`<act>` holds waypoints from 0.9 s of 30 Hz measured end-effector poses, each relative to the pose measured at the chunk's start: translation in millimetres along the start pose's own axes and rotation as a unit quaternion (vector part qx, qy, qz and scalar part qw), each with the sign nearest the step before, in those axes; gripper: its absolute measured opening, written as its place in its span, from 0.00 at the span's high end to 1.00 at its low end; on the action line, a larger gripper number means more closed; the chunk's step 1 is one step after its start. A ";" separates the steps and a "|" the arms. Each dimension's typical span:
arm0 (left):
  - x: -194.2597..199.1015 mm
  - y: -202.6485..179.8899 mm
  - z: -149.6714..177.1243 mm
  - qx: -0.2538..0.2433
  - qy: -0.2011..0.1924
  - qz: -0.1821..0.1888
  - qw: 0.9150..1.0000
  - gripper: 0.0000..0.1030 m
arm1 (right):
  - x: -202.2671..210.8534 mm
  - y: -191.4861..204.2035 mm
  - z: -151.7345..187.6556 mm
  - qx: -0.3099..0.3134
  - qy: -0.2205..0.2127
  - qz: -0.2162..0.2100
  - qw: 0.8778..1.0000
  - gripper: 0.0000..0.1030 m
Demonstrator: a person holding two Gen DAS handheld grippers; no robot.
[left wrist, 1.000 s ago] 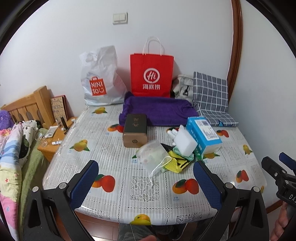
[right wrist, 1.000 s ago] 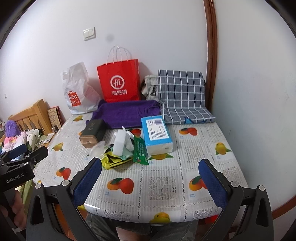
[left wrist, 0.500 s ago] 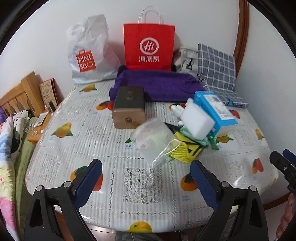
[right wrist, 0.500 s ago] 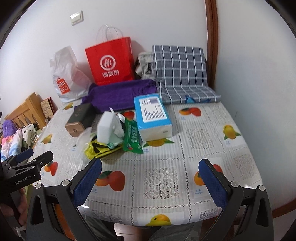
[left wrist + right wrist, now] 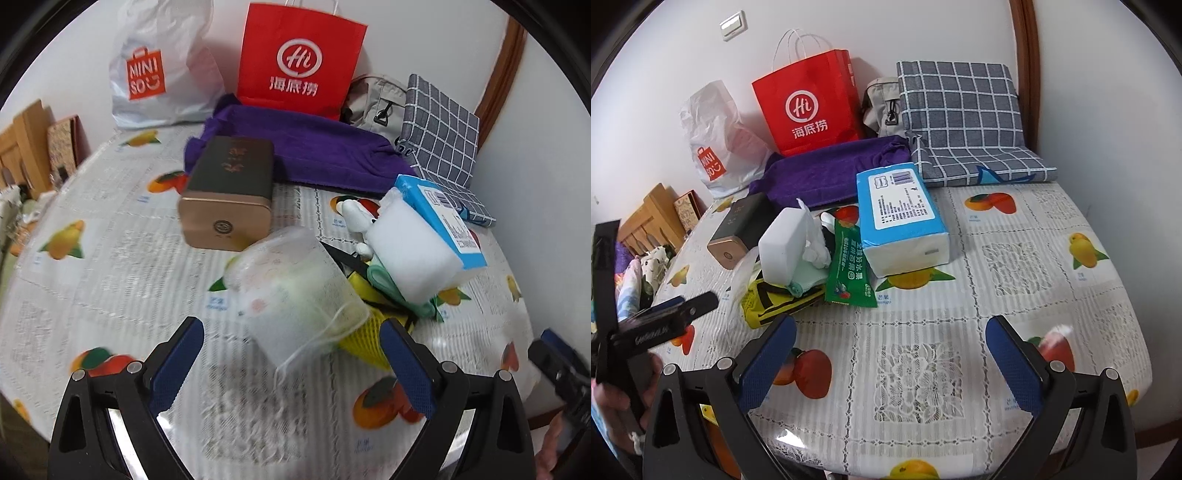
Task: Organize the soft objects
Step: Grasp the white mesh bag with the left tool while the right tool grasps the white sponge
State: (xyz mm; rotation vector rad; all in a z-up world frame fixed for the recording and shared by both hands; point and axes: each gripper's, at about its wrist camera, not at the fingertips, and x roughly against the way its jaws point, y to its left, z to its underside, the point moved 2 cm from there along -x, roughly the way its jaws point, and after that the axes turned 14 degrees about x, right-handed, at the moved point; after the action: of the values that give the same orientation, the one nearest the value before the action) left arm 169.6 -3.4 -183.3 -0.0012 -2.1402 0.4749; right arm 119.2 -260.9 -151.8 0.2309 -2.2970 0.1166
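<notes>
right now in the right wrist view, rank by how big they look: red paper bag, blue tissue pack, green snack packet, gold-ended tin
1. red paper bag
2. blue tissue pack, close behind; it lies nearer the camera, so true order is unsure
3. green snack packet and gold-ended tin look alike; the tin is partly hidden, so unranked

Glossy plastic tablecloth; fuzzy purple cloth towel; red paper bag; brushed-metal tin.

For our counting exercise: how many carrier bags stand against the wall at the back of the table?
2. The red paper bag stands centrally behind the purple towel; the white plastic bag slumps to its left. A small grey pouch sits right of the red one, not counted.
</notes>
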 end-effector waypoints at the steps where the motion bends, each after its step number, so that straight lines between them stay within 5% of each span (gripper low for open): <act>1: -5.7 -0.2 -1.7 0.003 0.003 0.004 1.000 0.06 | -2.5 -0.4 -0.4 0.001 0.002 -0.001 1.000 0.02; 9: -39.1 -3.1 -8.2 0.010 0.016 0.024 1.000 0.09 | -28.5 -9.3 0.0 -0.002 0.029 -0.005 1.000 0.02; 18: -41.6 2.7 -14.8 -0.001 0.028 0.044 0.999 0.85 | -44.4 -1.1 -15.4 0.003 0.023 -0.021 1.000 0.08; 27: -25.5 40.7 -19.4 0.000 0.019 0.008 1.000 0.94 | -53.8 35.6 -47.3 0.021 0.000 -0.064 0.998 0.13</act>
State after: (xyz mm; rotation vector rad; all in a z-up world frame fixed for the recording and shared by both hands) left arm 192.7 36.3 -207.3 -0.0279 -2.1050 0.4817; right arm 181.7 -211.6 -160.4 0.3990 -2.2734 0.0985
